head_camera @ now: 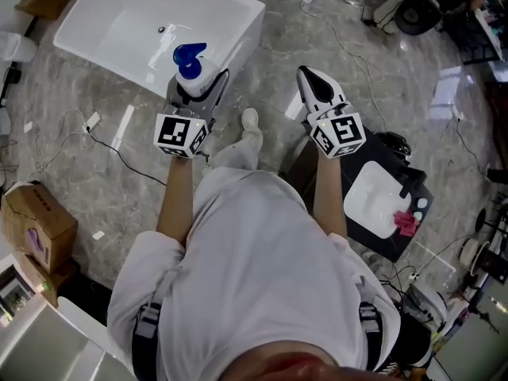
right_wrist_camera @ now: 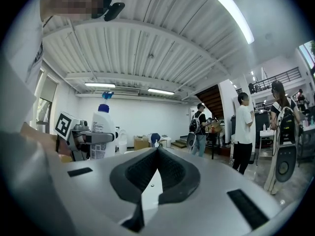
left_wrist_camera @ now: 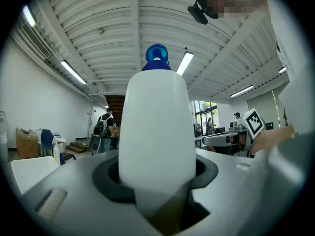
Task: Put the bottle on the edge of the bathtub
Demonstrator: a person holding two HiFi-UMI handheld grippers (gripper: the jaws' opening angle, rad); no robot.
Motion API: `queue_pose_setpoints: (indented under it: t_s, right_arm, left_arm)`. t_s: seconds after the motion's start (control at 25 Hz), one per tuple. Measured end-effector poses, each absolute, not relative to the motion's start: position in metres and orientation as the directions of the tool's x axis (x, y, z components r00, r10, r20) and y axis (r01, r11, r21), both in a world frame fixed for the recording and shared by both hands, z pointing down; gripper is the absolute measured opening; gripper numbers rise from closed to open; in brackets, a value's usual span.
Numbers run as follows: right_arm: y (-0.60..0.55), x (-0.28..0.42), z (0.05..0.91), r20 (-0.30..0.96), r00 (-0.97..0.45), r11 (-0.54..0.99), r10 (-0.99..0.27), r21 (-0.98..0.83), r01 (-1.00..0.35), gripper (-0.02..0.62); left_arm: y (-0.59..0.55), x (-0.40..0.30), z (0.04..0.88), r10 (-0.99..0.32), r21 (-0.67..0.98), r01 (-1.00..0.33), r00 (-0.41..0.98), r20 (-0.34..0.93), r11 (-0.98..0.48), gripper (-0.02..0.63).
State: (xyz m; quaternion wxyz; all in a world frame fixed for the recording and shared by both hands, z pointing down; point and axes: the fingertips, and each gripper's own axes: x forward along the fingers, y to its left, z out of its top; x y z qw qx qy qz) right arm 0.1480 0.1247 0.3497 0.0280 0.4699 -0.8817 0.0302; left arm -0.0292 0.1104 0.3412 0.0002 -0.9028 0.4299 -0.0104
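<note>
A white bottle [head_camera: 193, 76] with a blue cap [head_camera: 189, 56] stands upright in my left gripper [head_camera: 195, 90], whose jaws are shut on its body. In the left gripper view the bottle [left_wrist_camera: 156, 132] fills the middle, the left gripper [left_wrist_camera: 157, 178] pressing on its lower part. In the head view it hangs just off the near corner of the white bathtub [head_camera: 238, 22]. My right gripper [head_camera: 308, 76] points up beside it, shut with nothing in it. The right gripper view shows the right gripper [right_wrist_camera: 157, 150] with its pads meeting, and the bottle [right_wrist_camera: 102, 132] far left.
A black stand [head_camera: 413, 213] with a white basin and a pink thing [head_camera: 406, 223] sits at the right. A cardboard box [head_camera: 36, 221] lies at the left. Cables cross the marble floor. People [right_wrist_camera: 243, 132] stand in the background.
</note>
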Motion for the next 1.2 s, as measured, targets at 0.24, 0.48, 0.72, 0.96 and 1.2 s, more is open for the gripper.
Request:
queue_pose_setpoints:
  t_s: [0.24, 0.48, 0.72, 0.96, 1.2]
  right_arm:
    - [0.021, 0.161, 0.348, 0.119, -0.561, 0.564, -0.819, -0.011, -0.826, 0.002]
    - [-0.083, 0.162, 0.342, 0.166, -0.578, 0.585, -0.799, -0.008, -0.811, 0.002]
    - [-0.166, 0.154, 0.336, 0.212, -0.59, 0.609, -0.779, 0.038, -0.792, 0.002]
    - [-0.215, 0.157, 0.335, 0.232, -0.599, 0.628, -0.766, 0.074, -0.775, 0.002]
    - [-0.245, 0.155, 0.341, 0.181, -0.618, 0.637, -0.765, 0.071, -0.768, 0.002]
  left_arm:
    - [0.012, -0.015, 0.347, -0.771, 0.006, -0.771, 0.637, 0.02, -0.637, 0.245]
    - [-0.081, -0.018, 0.343, -0.788, 0.0, -0.788, 0.616, 0.004, -0.616, 0.245]
    - [-0.15, -0.029, 0.343, -0.795, 0.004, -0.795, 0.606, -0.013, -0.606, 0.245]
    - [-0.189, -0.038, 0.361, -0.827, 0.051, -0.826, 0.562, -0.008, -0.562, 0.245]
    - [-0.218, -0.047, 0.377, -0.858, 0.043, -0.857, 0.514, 0.009, -0.513, 0.245]
